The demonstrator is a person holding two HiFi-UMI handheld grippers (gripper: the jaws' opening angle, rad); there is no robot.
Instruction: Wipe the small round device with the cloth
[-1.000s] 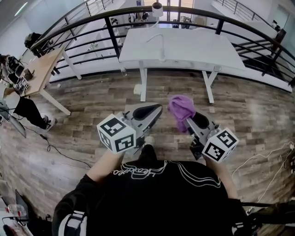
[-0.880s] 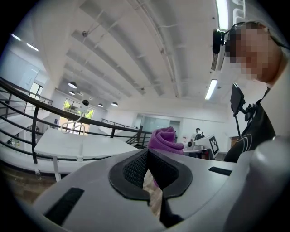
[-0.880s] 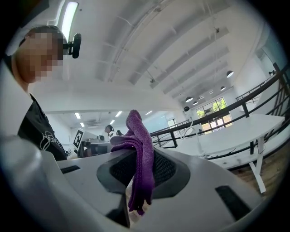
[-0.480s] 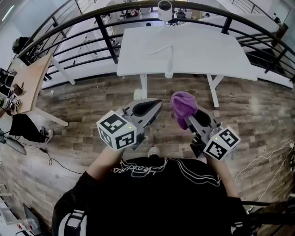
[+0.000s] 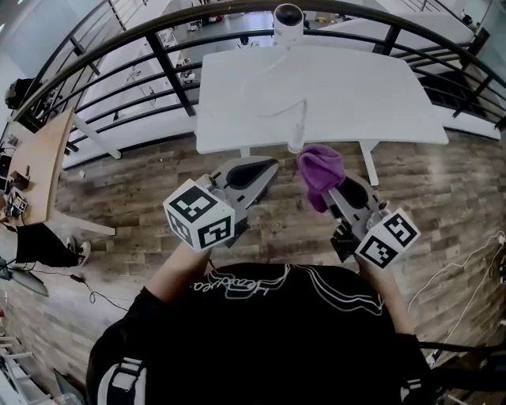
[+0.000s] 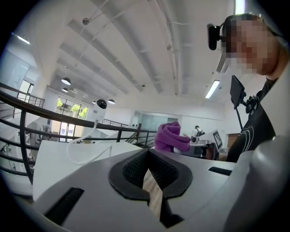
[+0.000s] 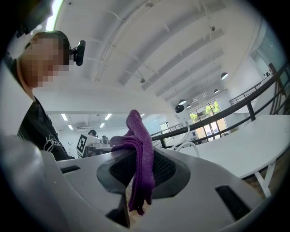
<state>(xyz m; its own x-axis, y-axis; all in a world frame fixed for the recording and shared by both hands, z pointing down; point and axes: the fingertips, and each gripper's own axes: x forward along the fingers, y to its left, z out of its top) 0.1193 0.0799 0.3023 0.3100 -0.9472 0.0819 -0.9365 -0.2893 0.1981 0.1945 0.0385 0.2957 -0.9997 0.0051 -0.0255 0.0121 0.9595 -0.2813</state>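
Head view: the small round device point(image 5: 288, 16) sits top centre, at the far edge of the white surface point(image 5: 371, 95). Lower down, the left gripper point(image 5: 263, 168) and right gripper point(image 5: 330, 188) point towards it, with the purple cloth point(image 5: 320, 166) bunched at the right one's tip. Left gripper view: jaws fully together, nothing between them. Right gripper view: jaws clamped on the cloth, which hangs down between them.

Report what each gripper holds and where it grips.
The right gripper pinches the purple cloth around its bunched middle, with cloth sticking out above and below the jaws. The left gripper is shut on nothing.
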